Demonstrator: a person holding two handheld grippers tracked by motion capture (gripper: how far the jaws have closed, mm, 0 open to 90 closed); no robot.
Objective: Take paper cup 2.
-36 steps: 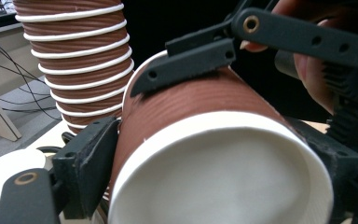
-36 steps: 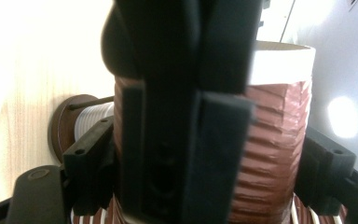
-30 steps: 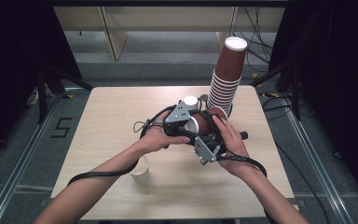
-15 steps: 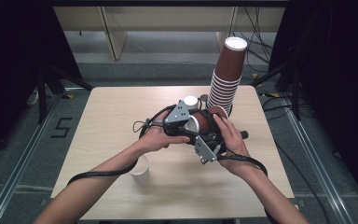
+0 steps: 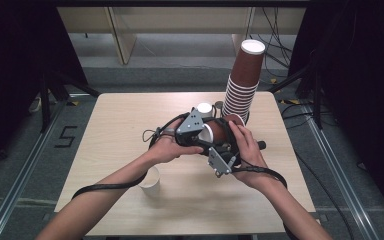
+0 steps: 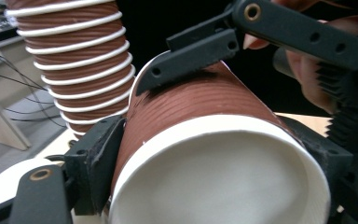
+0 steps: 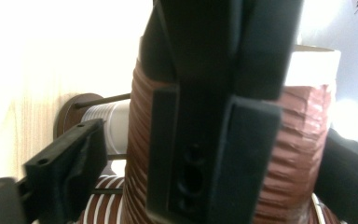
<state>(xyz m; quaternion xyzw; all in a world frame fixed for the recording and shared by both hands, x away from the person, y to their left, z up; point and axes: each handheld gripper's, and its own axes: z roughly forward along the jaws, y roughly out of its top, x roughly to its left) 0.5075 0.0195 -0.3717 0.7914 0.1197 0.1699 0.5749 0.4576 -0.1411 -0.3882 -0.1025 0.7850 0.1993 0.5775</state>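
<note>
Both grippers on one brown cup above the table's middle

The left gripper, jaws just closing, clamps the brown paper cup; the right gripper, jaws just widened, straddles the cup's far end. Just behind rises the cup stack; a white cup stands near the table's front.

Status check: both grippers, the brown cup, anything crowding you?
Left gripper clamped on brown cup, closing. Right gripper astride it, jaws just opened. Cup stack right behind.
</note>
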